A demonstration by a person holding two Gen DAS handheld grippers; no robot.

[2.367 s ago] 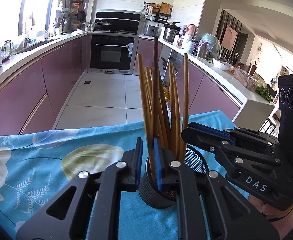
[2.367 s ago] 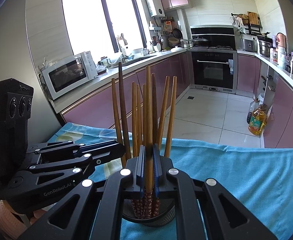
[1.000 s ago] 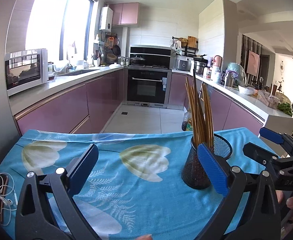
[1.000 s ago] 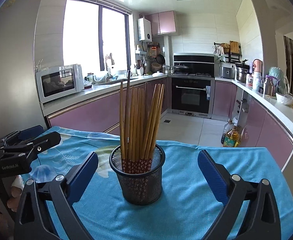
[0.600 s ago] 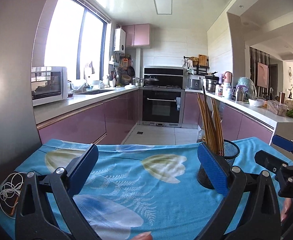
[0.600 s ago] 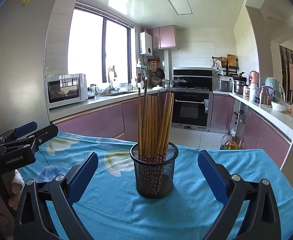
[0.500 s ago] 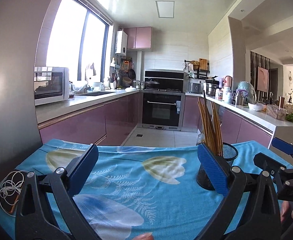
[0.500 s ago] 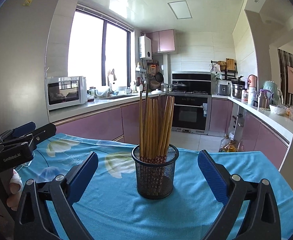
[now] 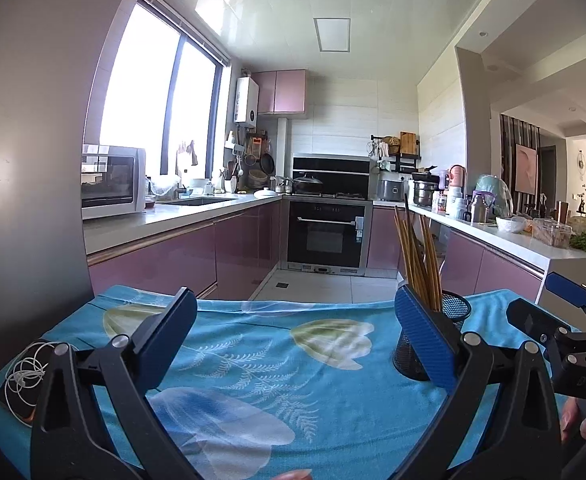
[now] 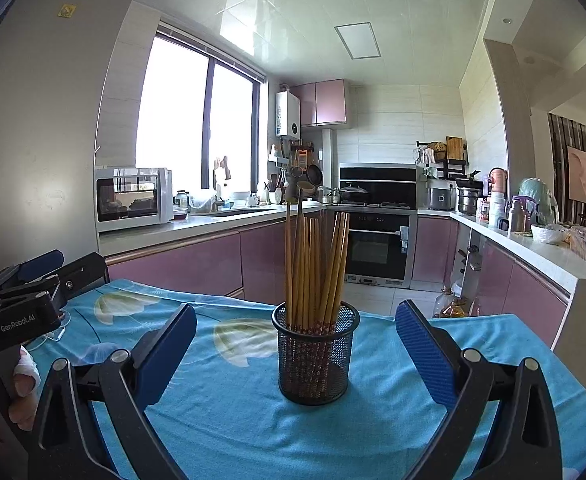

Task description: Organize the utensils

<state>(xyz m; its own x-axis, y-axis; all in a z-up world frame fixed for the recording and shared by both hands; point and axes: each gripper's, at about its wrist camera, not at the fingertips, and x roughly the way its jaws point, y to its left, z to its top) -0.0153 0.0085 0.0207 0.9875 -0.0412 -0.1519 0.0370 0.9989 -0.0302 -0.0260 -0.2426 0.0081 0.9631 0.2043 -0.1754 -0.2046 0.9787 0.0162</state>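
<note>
A black mesh holder point(image 10: 315, 356) stands upright on the blue flowered tablecloth point(image 10: 229, 412), with several wooden chopsticks point(image 10: 316, 264) standing in it. My right gripper point(image 10: 296, 356) is open and empty, held back from the holder, which shows between its blue pads. My left gripper point(image 9: 293, 340) is open and empty, further left over the cloth point(image 9: 253, 360). In the left wrist view the holder point(image 9: 433, 340) sits behind the right finger, partly hidden, and the chopsticks point(image 9: 417, 260) rise above it.
A coiled white earphone cable on a dark device point(image 9: 23, 380) lies at the cloth's left edge. The other gripper shows at the right edge of the left view point(image 9: 565, 336) and at the left edge of the right view point(image 10: 25, 304). Kitchen counters and an oven point(image 10: 377, 240) are beyond the table.
Both grippers let go of the chopsticks, opened wide and drew back from the holder. Over the last half second they moved back slightly more.
</note>
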